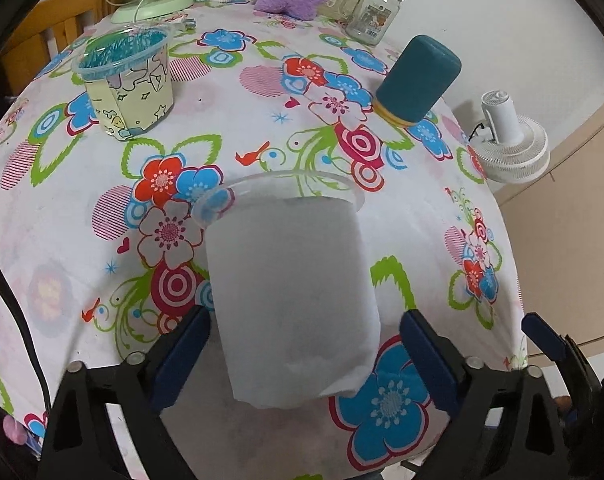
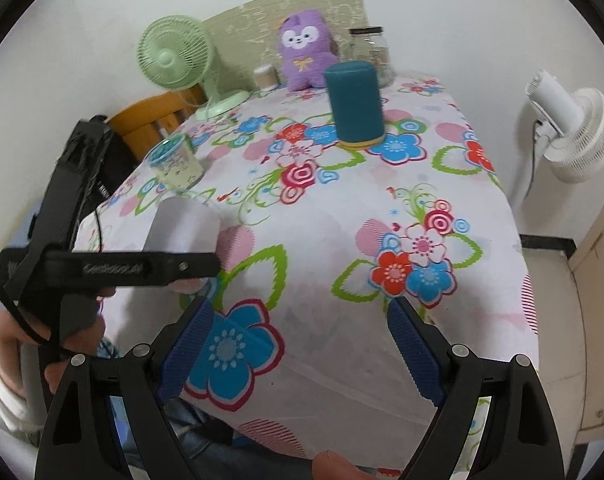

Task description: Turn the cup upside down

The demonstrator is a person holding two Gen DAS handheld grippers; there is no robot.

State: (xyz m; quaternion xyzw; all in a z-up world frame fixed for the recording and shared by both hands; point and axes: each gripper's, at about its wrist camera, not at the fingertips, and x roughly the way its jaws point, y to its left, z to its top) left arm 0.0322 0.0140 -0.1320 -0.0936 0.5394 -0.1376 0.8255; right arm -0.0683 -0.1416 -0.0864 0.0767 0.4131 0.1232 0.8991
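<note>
Floral cloth is covering the bench [image 1: 262,128] as I'm bringing the left gripper [image 1: 305,356] around the frosted cup [image 1: 290,280], upright near the front edge. Its fingers [image 1: 182,356] are spread, not yet touching; I'm centring low before closing. Right gripper [image 2: 298,352] is hanging released, holding nothing.

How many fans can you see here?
2. A green fan stands on the table's far left corner; a white fan is off the table on the right. Others may be hidden.

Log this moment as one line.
left gripper: open, white cup between fingers, untouched | cup: upright, rim up | right gripper: open, empty | teal cup: inverted
</note>
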